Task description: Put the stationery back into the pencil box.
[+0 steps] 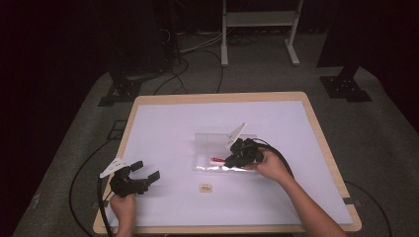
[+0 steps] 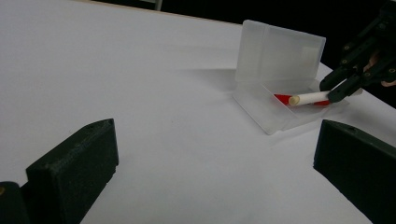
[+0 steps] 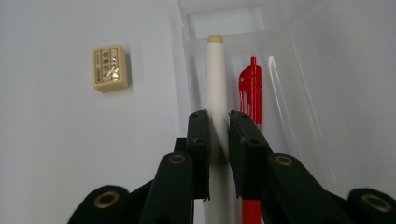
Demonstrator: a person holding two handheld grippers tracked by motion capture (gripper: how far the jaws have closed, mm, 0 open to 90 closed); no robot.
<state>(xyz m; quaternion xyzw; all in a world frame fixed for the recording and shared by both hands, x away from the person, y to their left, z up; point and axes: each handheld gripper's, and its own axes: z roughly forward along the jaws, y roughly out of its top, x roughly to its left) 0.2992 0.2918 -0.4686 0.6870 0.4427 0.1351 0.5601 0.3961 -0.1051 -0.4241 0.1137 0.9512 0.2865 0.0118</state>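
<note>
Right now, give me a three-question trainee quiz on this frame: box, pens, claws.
1. True or false: the right claw is shut on the white pen.
2. What lies in the clear box beside the white pen? A) red pen B) scissors C) ruler
3. Fill in: the eraser lies on the table, ____ the box.

Key
1. True; the pads press on the pen's barrel.
2. A, the red pen.
3. Outside. The left claw stands open, apart from it.
</note>
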